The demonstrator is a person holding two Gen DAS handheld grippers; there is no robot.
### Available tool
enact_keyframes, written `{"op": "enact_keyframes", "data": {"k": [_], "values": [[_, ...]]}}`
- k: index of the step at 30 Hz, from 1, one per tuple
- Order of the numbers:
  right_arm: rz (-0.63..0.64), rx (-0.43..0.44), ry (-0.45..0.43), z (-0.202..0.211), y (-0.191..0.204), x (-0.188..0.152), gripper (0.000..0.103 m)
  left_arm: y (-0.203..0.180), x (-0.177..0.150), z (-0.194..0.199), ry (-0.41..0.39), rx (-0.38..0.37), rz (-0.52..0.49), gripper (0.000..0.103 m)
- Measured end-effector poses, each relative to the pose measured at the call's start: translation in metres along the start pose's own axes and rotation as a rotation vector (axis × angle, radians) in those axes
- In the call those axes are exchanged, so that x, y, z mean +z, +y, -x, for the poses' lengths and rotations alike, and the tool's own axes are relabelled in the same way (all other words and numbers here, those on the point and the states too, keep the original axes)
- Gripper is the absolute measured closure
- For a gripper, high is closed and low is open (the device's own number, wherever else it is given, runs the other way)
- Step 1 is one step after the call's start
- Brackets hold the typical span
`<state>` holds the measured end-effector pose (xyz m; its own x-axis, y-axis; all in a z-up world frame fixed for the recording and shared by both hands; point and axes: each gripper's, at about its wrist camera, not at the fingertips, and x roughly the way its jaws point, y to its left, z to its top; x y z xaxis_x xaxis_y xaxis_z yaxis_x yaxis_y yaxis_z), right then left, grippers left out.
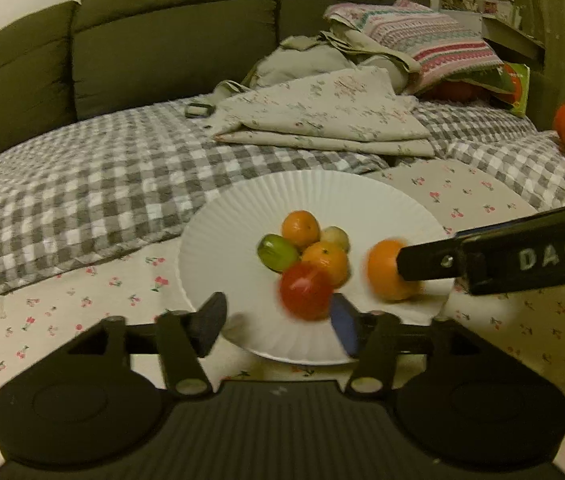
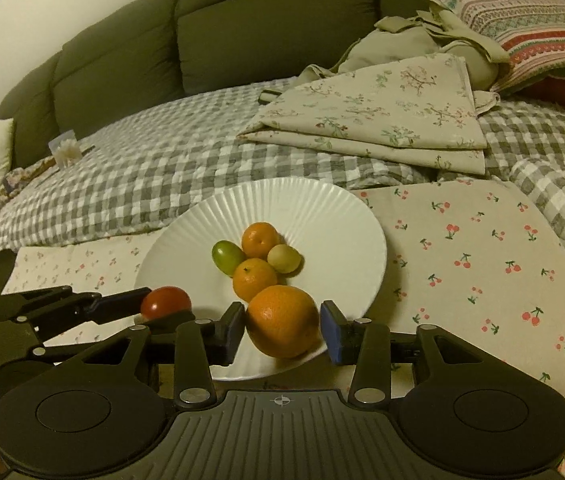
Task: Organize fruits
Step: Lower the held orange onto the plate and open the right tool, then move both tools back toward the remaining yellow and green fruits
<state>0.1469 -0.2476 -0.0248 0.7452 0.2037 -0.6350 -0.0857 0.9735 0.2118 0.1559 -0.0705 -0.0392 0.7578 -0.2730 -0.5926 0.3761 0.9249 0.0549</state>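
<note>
Left gripper (image 1: 278, 322): jaws spread wide, red tomato (image 1: 305, 290) touched by the right finger only, at the plate's (image 1: 222, 220) near edge. Right gripper (image 2: 284, 330): jaws parted around the large orange (image 2: 282, 326), left pad touching, near edge. Mid-plate: two small oranges (image 2: 259, 240), two grapes (image 2: 227, 256), clustered.

White plate (image 2: 322, 216) on cherry-print cloth (image 2: 482, 280).

2 low, close views sharing plate (image 1: 218, 216)
</note>
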Motion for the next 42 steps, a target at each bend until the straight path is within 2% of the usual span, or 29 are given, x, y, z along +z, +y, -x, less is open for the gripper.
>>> {"op": "enact_keyframes", "data": {"k": [4, 14, 22, 24, 30, 42], "values": [[-0.029, 0.009, -0.011, 0.006, -0.003, 0.003, 0.041, 0.006, 0.002, 0.006, -0.001, 0.003, 0.036, 0.044], [-0.103, 0.009, -0.023, 0.025, -0.011, 0.016, 0.041, 0.025, 0.005, 0.026, 0.015, 0.014, 0.137, 0.044], [-0.144, 0.003, 0.025, 0.028, -0.014, 0.016, 0.04, 0.037, 0.002, 0.042, 0.041, 0.028, 0.185, 0.044], [-0.146, 0.001, 0.032, 0.031, -0.013, 0.015, 0.036, 0.038, 0.001, 0.046, 0.055, 0.03, 0.197, 0.044], [-0.134, 0.018, 0.039, 0.042, -0.006, 0.012, 0.035, 0.04, -0.008, 0.055, 0.091, 0.055, 0.202, 0.044], [-0.07, 0.065, 0.056, 0.058, 0.013, 0.001, 0.035, 0.045, -0.022, 0.069, 0.154, 0.047, 0.269, 0.044]]}}
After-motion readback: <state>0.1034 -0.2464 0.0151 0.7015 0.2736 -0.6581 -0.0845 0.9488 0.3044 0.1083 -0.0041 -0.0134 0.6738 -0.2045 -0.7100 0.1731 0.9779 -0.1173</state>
